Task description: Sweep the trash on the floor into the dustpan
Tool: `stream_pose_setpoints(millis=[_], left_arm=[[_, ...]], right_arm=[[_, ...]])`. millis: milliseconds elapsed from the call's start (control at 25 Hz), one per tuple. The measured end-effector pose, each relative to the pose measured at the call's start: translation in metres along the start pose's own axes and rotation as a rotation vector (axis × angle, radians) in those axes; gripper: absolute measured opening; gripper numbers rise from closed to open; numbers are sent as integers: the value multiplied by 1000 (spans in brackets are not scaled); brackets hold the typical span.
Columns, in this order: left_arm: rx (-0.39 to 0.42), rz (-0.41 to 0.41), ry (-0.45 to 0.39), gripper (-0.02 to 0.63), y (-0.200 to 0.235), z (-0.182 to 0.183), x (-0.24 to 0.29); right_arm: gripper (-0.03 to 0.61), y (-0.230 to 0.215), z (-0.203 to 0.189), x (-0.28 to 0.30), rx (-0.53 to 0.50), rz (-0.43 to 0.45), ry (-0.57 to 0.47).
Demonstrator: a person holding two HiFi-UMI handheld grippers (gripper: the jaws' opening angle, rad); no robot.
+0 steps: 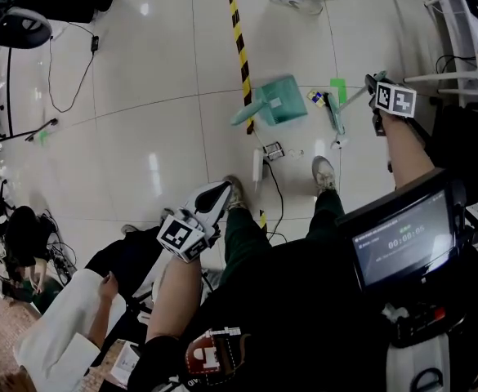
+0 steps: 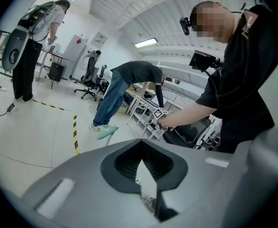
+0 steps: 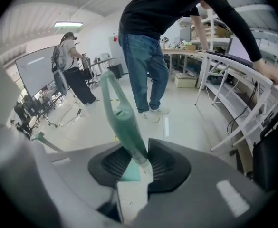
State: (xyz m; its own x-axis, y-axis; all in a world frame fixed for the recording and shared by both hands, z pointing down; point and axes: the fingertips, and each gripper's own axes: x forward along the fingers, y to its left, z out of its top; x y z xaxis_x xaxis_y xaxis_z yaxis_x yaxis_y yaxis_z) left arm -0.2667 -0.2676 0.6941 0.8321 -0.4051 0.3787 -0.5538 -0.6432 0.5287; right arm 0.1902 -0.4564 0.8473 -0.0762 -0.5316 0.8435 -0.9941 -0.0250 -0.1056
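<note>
Trash (image 1: pixel 316 96) lies just left of broom (image 1: pixel 333 118), dustpan (image 1: pixel 278 102) beyond; we clamp broom's handle in right gripper (image 1: pixel 373 85), left gripper (image 1: pixel 213 196) closed and empty.

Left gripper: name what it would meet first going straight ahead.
Nothing close. Past the left gripper lies bare floor, then probably the white table legs; depth is unclear.

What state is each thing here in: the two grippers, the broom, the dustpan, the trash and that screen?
Left gripper: shut, with nothing between its jaws.
Right gripper: shut on the broom's green handle.
Broom: held, with its head down at the floor.
Dustpan: lying on the floor, unheld.
Trash: on the floor between dustpan and broom, not yet in the dustpan.
Chest screen: lit.
</note>
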Motion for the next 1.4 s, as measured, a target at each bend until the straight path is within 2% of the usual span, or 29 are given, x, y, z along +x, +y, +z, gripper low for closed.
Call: stream_pose_setpoints(millis=[160, 360, 480, 680, 840, 1040, 1200, 1320, 1400], left_arm=[[6, -4, -20, 0, -15, 13, -11], [1, 2, -22, 0, -18, 16, -18], [10, 3, -21, 0, -17, 12, -15], [27, 1, -35, 0, -15, 15, -12], [30, 4, -51, 0, -12, 20, -14], [20, 11, -35, 0, -17, 18, -21], [22, 24, -19, 0, -19, 17, -31], [9, 40, -5, 0, -14, 10, -35], [19, 40, -16, 0, -8, 8, -35]], right_arm=[[98, 5, 10, -18, 119, 23, -52], [94, 41, 23, -24, 147, 154, -82], [89, 53, 20, -25, 118, 194, -68], [89, 55, 16, -33, 16, 192, -33], [89, 47, 28, -43, -97, 125, -32], [91, 44, 34, -30, -189, 49, -36], [91, 87, 39, -14, -203, 119, -46], [91, 129, 23, 0, -189, 217, -28], [89, 138, 18, 2, -189, 234, -24]])
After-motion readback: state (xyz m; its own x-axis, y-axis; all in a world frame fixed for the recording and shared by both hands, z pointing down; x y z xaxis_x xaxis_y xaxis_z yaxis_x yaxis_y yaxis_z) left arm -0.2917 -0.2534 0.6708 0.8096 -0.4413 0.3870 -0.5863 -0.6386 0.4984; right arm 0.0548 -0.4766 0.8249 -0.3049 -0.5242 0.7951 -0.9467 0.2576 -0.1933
